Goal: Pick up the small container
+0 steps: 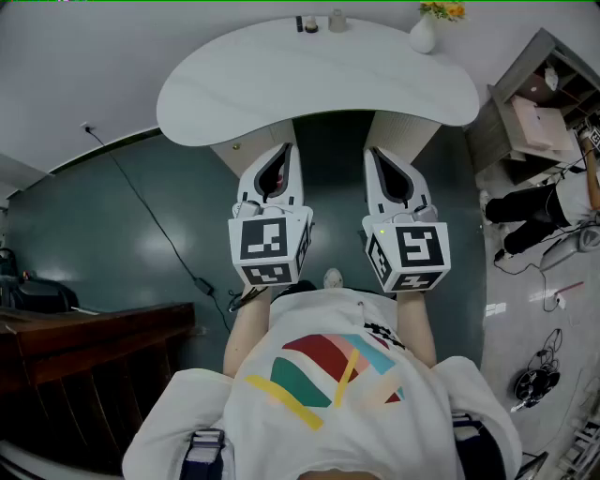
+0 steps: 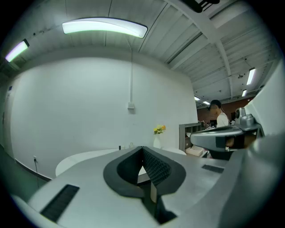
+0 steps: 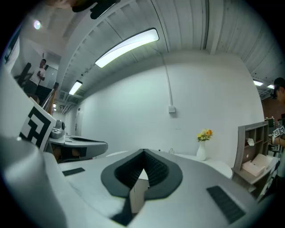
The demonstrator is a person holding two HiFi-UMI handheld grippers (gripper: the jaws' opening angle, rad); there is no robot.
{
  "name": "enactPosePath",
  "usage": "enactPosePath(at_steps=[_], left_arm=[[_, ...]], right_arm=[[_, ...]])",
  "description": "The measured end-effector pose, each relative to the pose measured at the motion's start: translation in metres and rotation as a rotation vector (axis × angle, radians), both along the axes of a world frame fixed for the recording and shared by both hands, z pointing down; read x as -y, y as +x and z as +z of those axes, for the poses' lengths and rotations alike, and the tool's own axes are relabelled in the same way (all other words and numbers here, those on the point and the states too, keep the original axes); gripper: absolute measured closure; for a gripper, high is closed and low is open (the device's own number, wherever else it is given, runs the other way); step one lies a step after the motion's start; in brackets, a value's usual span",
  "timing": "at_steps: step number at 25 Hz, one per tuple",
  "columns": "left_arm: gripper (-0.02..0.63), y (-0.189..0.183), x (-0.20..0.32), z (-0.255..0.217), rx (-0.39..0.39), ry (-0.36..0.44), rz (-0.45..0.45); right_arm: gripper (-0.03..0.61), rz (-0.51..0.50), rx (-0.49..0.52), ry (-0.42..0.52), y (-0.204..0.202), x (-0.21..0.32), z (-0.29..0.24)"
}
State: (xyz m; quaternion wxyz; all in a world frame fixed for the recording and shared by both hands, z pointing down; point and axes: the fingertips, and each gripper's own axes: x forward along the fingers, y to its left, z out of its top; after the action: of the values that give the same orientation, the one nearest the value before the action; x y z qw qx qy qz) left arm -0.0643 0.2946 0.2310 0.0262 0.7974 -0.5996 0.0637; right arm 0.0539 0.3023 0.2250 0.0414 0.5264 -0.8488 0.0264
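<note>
Container (image 1: pixel 337 21) at upper centre, on far rim of table (image 1: pixel 244 84), left of vase (image 1: pixel 424 36). Left gripper (image 1: pixel 285 150) and right gripper (image 1: pixel 374 152) with jaws together, empty, well short. Reach across level; part one pair before arriving; close gently, clear of vase.

The left hand-held gripper (image 2: pixel 142 149) fills the foreground, its jaws closed tip to tip with nothing between them. Beyond it, a white counter (image 2: pixel 84 160) carries a white vase (image 2: pixel 157 142) of yellow flowers.
</note>
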Motion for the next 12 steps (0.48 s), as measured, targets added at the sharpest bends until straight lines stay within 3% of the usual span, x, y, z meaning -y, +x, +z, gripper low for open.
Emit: enactPosePath(at_steps=[12], left_arm=[[0.595, -0.002, 0.0034, 0.0001, 0.015, -0.003, -0.001]], right_arm=[[0.568, -0.002, -0.008, -0.001, -0.0028, 0.0029, 0.0018]])
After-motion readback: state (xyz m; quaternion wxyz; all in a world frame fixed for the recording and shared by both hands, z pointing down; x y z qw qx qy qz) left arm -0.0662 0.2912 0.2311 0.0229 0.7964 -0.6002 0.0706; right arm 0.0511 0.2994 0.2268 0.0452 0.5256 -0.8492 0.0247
